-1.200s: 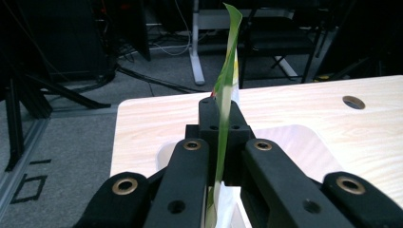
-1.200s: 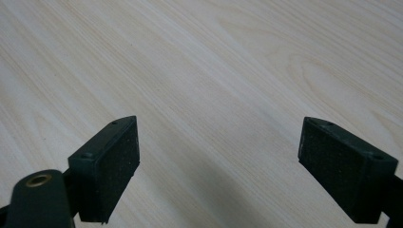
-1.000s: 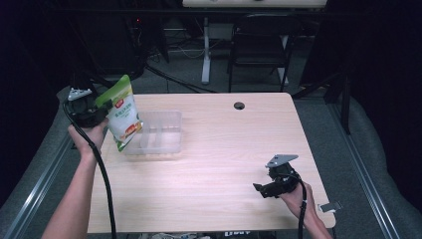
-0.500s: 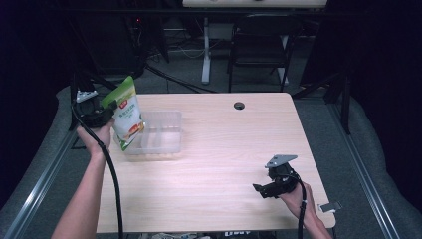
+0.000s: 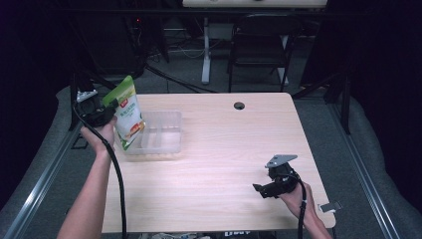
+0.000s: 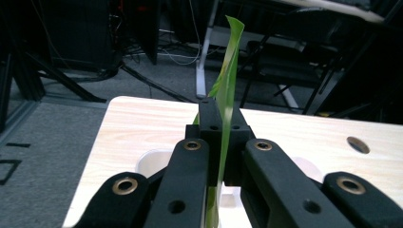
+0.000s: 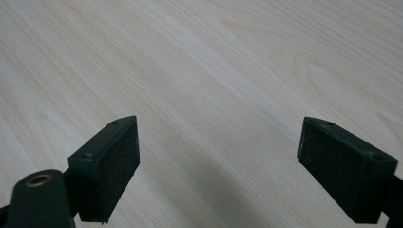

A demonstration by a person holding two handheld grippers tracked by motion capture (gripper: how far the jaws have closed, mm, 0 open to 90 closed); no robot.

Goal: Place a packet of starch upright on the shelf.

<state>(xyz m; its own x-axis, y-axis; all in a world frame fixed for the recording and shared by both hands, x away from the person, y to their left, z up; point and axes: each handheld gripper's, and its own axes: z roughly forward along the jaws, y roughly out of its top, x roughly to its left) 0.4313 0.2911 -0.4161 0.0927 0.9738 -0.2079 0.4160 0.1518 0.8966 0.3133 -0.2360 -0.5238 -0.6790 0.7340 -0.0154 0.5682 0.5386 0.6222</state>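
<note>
Left gripper [image 6: 223, 142]: clamped tight on the upper edge of the green snack pouch [image 5: 127, 112], jaws flat against the film
Pouch: hung upright from that grip, its lower end down inside the clear plastic tray [image 5: 166, 142], at the tray's left side
Right gripper [image 7: 218, 161]: jaws spread wide, nothing between them, low over bare wood near the front right corner of the table [image 5: 224, 164]
Tray: sat close to the table's left edge
Open room: broad clear tabletop between tray and right gripper
</note>
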